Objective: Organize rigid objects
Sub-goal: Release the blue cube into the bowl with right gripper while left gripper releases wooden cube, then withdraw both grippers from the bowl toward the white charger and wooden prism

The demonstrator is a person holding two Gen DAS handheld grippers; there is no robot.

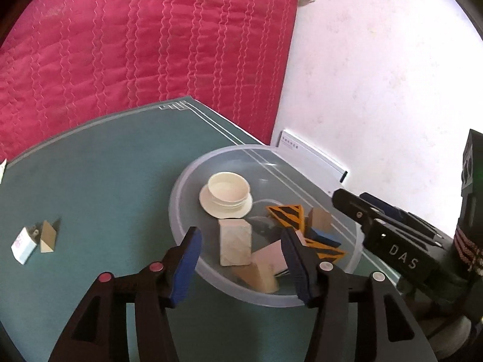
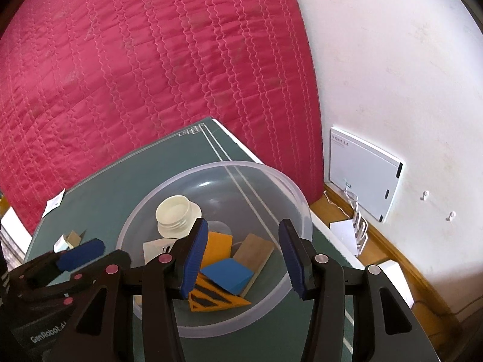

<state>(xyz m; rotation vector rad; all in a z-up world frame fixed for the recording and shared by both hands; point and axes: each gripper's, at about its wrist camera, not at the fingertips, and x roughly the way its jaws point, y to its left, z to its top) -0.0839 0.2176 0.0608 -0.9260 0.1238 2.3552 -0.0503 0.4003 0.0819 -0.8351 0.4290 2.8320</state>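
Note:
A clear plastic bowl (image 1: 181, 187) (image 2: 302, 202) stands on the green mat (image 1: 90, 181). In it lie a white round lid (image 1: 226, 194) (image 2: 176, 215), a pale block (image 1: 235, 246), a wooden wedge (image 1: 262, 274), yellow-and-black striped triangles (image 1: 286, 214) (image 2: 217, 300), a blue block (image 2: 226, 274) and a brown wooden block (image 2: 253, 253). My left gripper (image 1: 241, 267) hangs open over the bowl's near side, its pads apart from the pale block below. My right gripper (image 2: 244, 256) is open above the blue block, holding nothing. It reaches in from the right in the left wrist view (image 1: 356, 202).
A small white box (image 1: 22, 244) and a wooden wedge (image 1: 48, 236) lie on the mat at the left. A red quilt (image 1: 151, 45) rises behind the table. The white wall carries a white panel (image 2: 362, 181). Papers lie on a wooden ledge (image 2: 392, 256) at the right.

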